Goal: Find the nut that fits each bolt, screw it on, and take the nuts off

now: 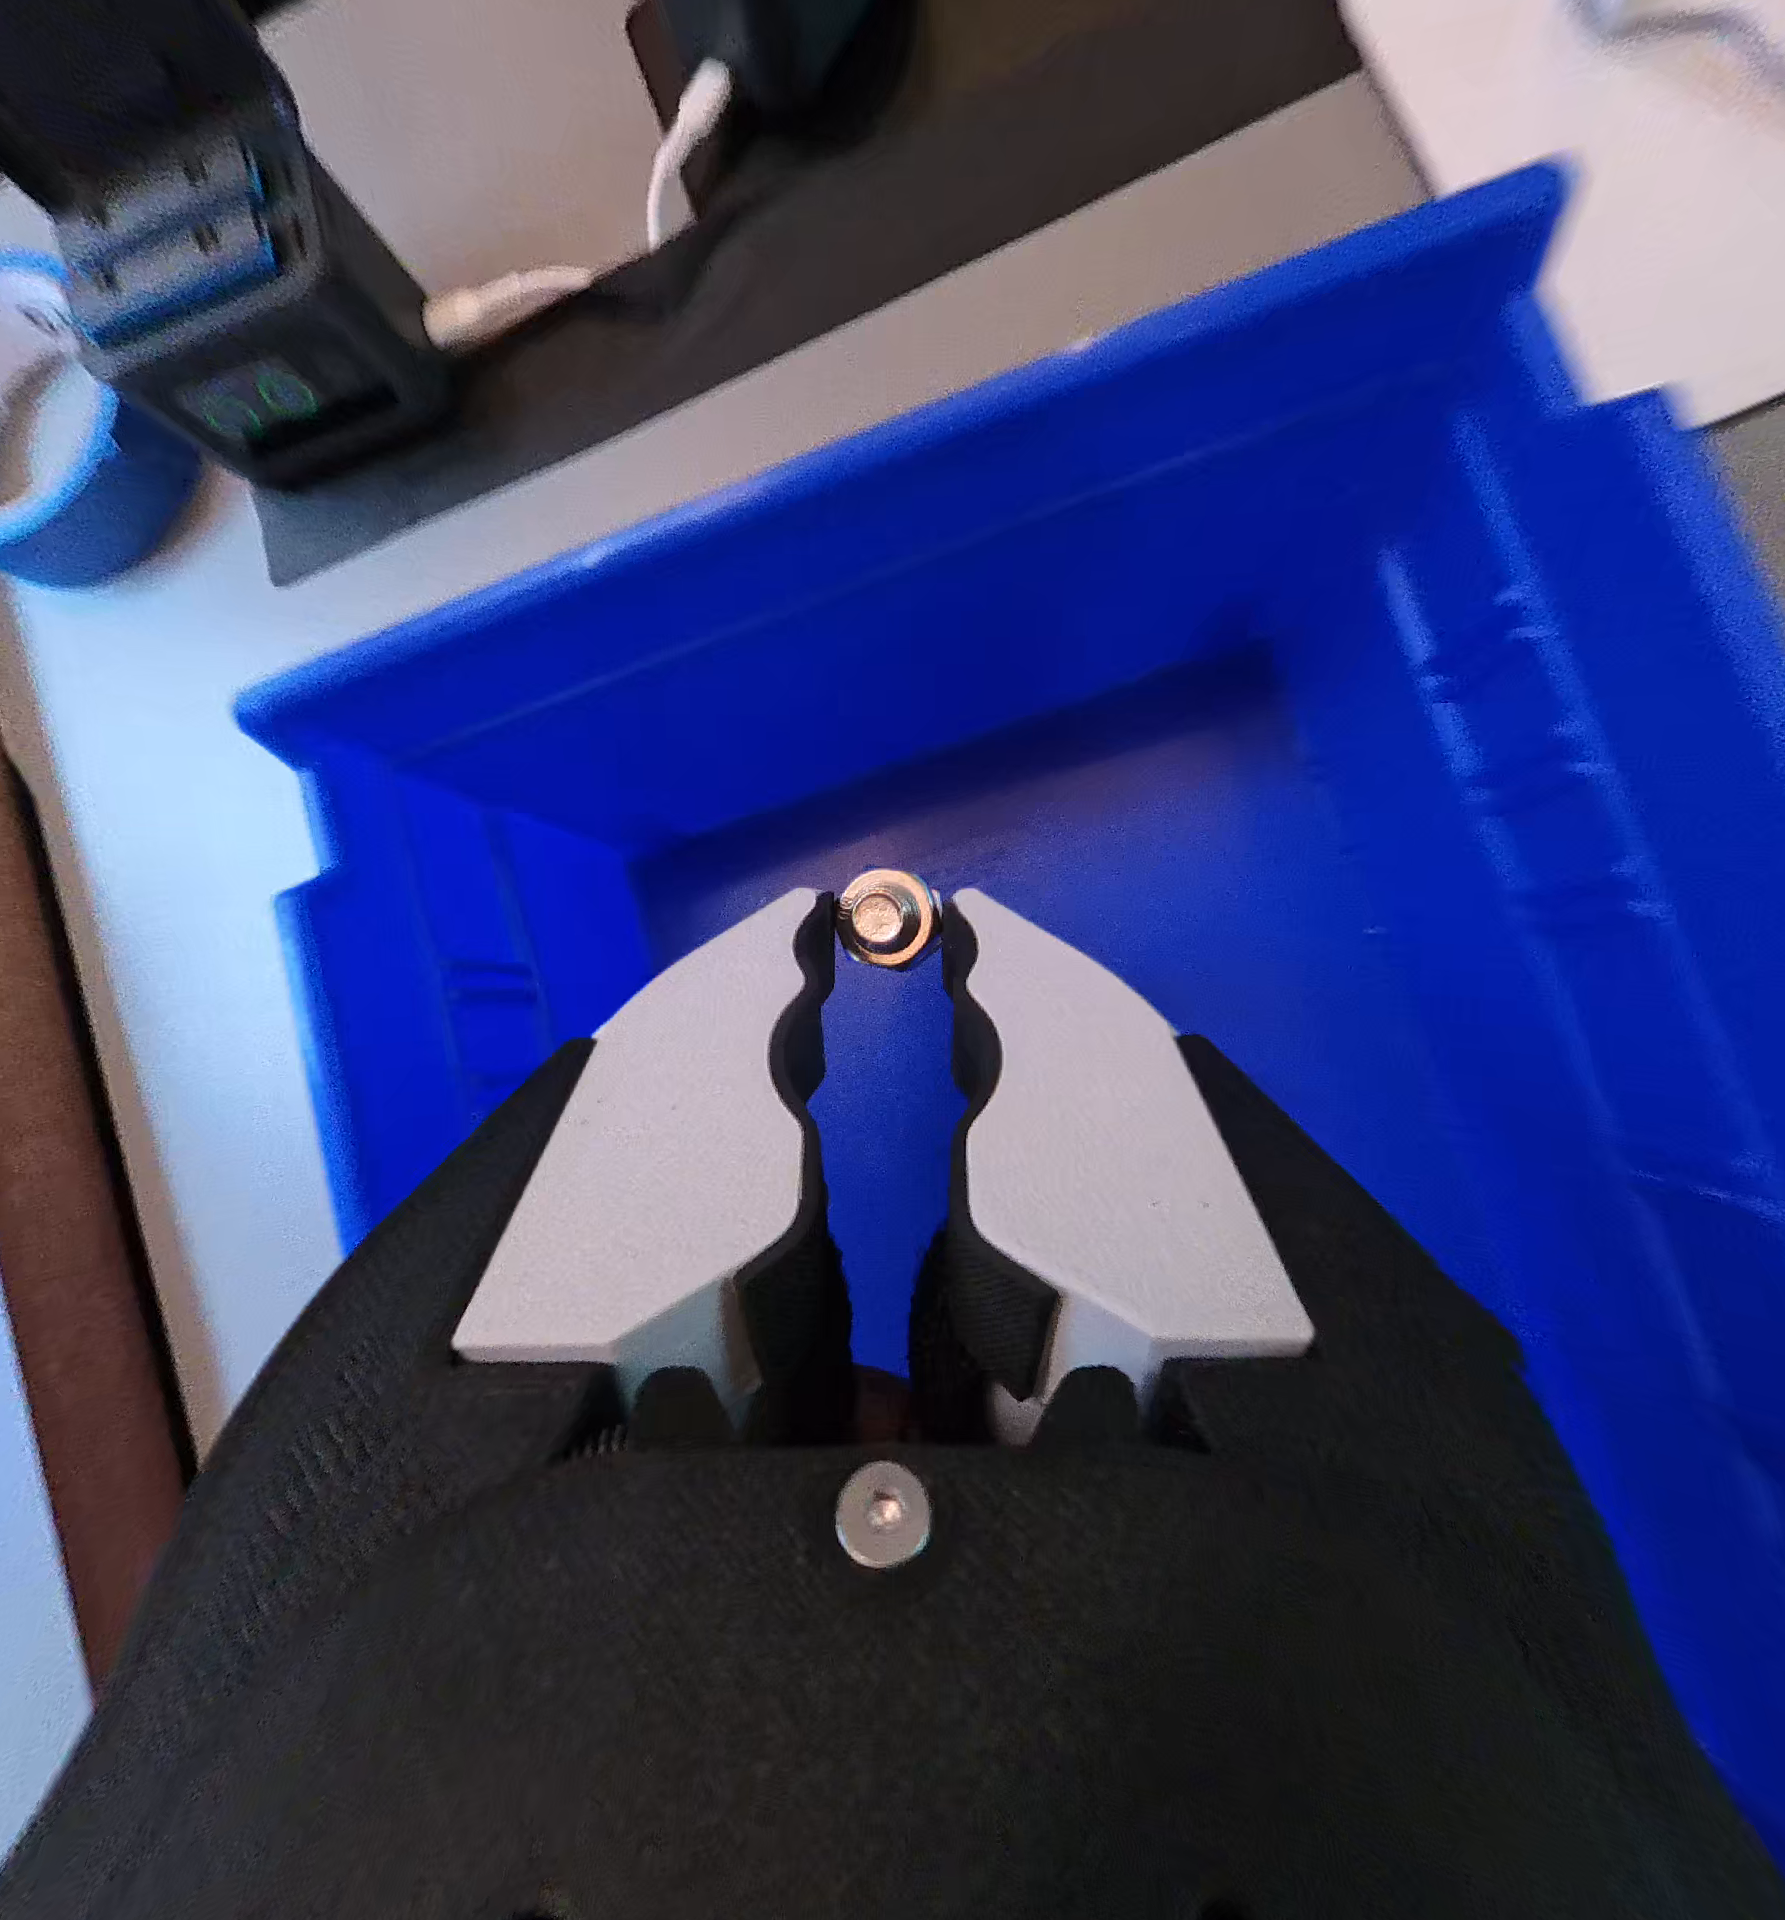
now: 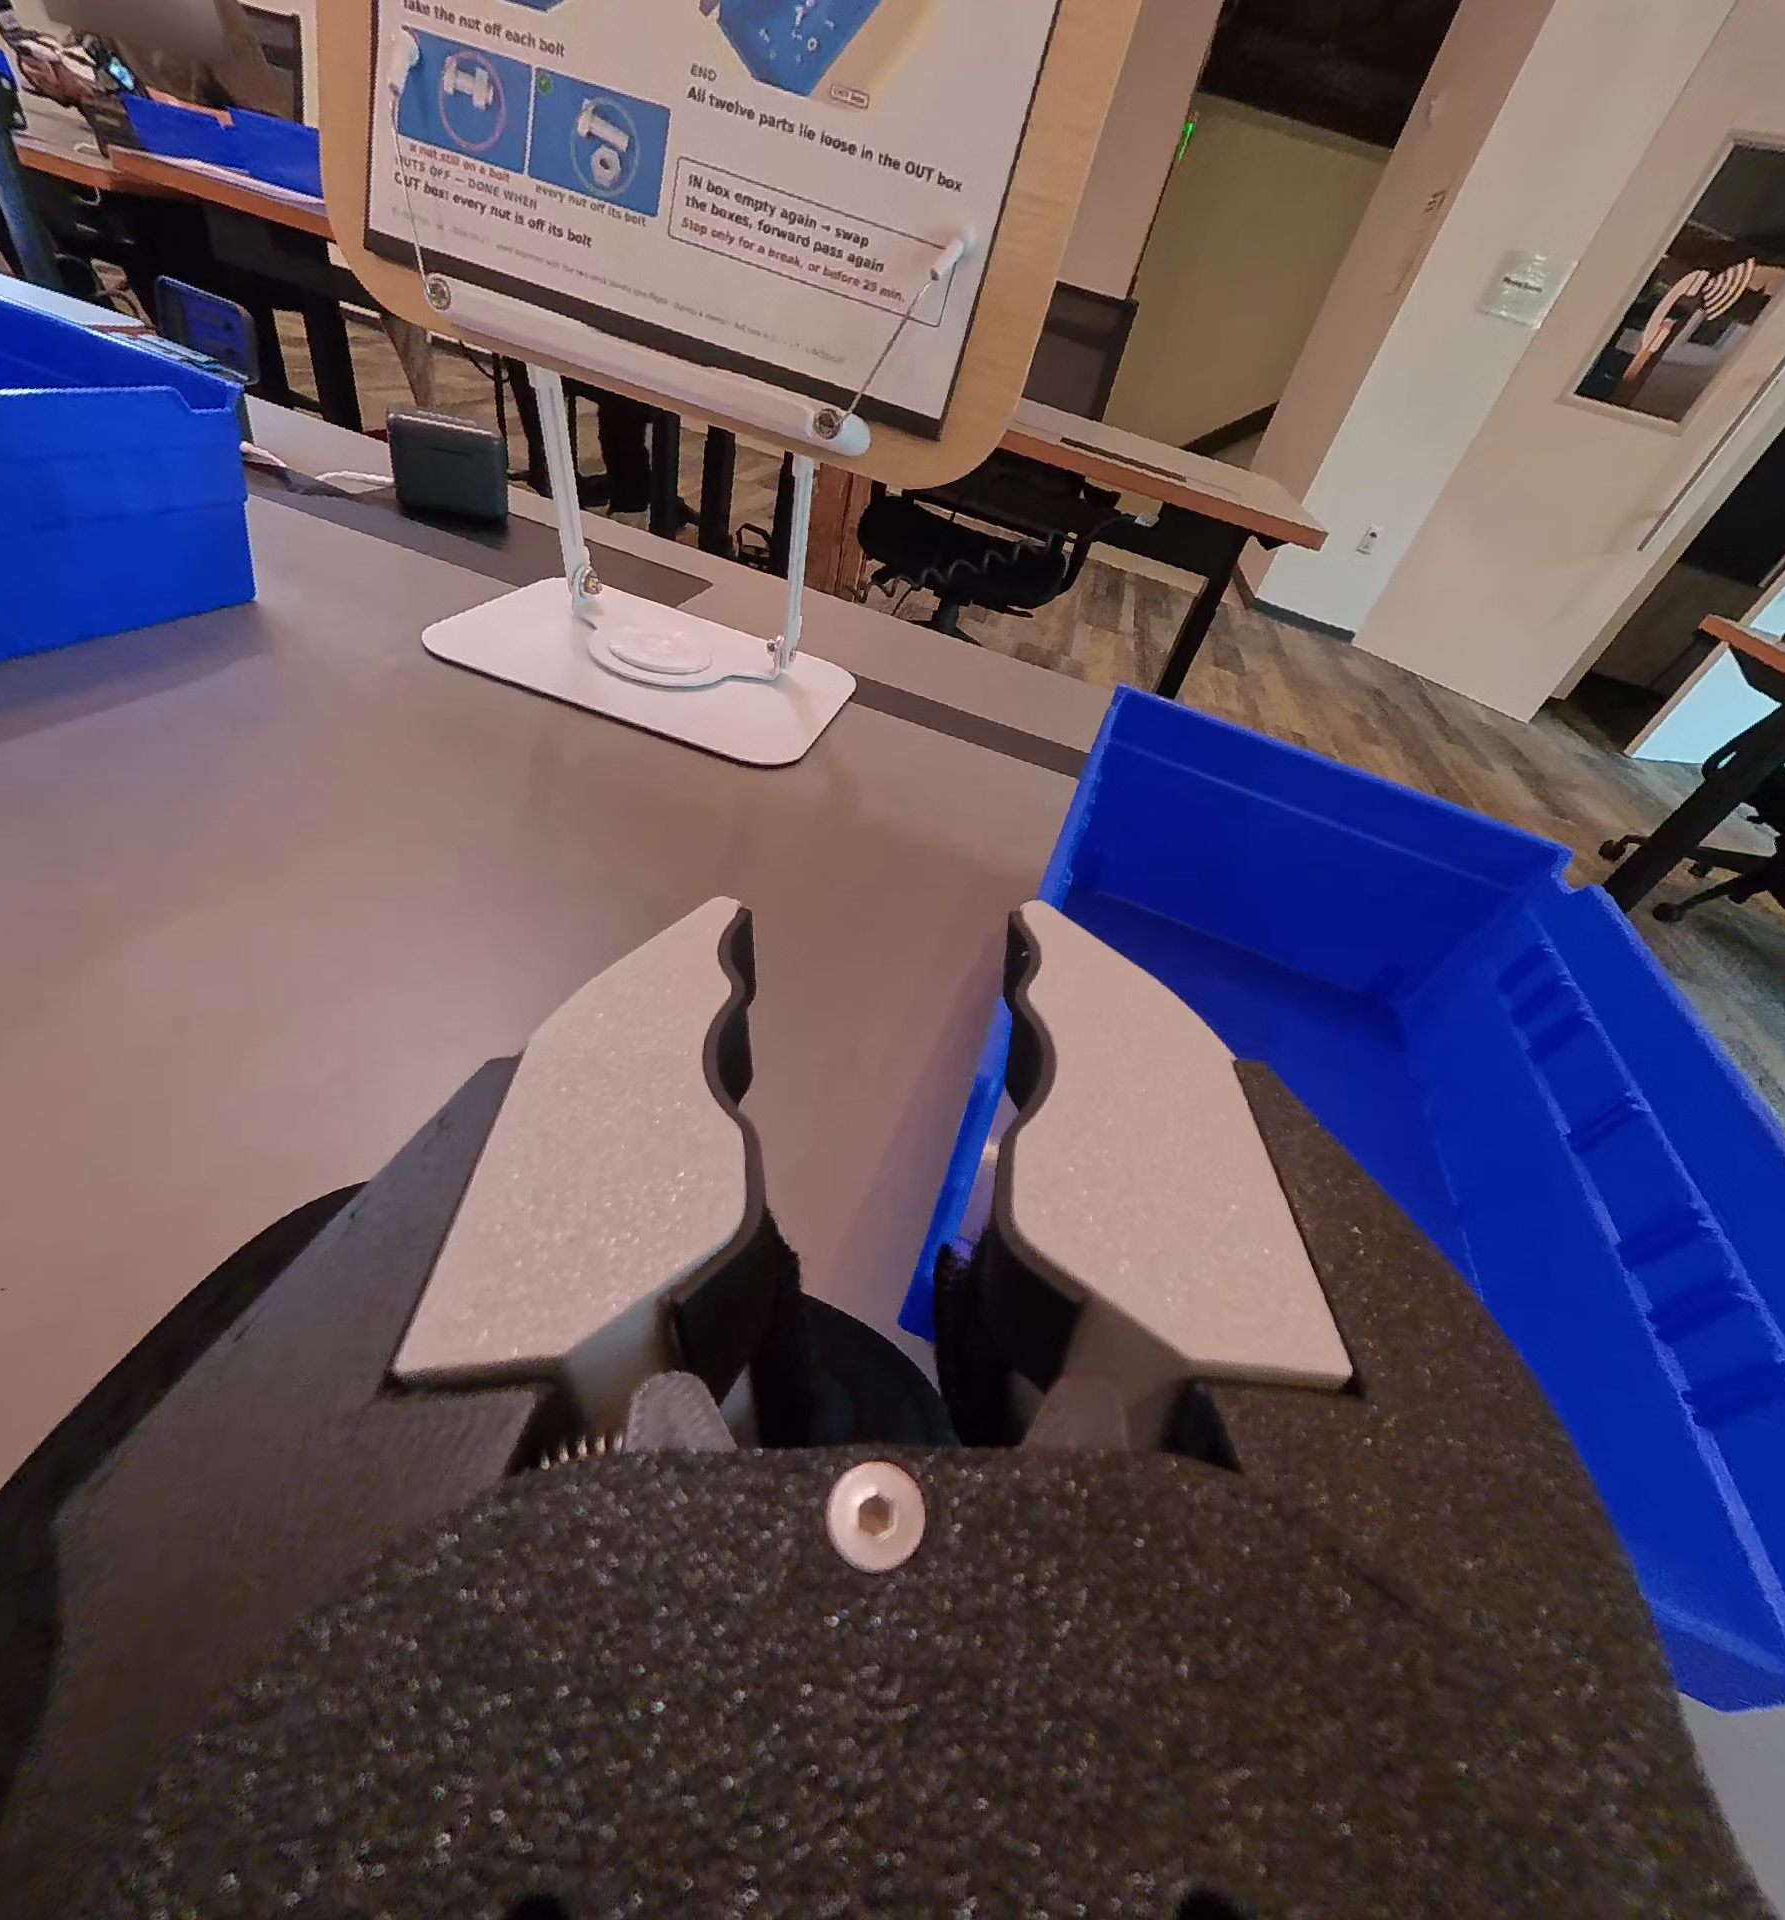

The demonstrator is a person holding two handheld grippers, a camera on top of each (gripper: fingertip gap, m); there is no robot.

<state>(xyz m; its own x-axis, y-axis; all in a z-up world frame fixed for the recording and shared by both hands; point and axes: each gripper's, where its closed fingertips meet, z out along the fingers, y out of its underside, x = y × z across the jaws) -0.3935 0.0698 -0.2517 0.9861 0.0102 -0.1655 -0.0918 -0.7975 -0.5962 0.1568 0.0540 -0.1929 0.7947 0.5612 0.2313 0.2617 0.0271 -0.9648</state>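
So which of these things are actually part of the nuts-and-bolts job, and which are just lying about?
Part of the job:
- bolt, held end-on in the left gripper
- blue bin beneath it
- right gripper, open and empty
- second blue bin
- instruction board

Lying about:
- blue tape roll
- black device
- white cable

My right hand-held gripper (image 2: 877, 966) hovers above the grey tabletop (image 2: 348, 883) with its jaws apart and nothing between them. Just beside my right finger sits a blue plastic bin (image 2: 1490, 1091), its near corner partly hidden behind that finger. Ahead stands an instruction board (image 2: 680, 208) on a white stand (image 2: 649, 665). Another blue bin (image 2: 77, 499) rests at the far left, a small dark case (image 2: 448, 464) beyond it.
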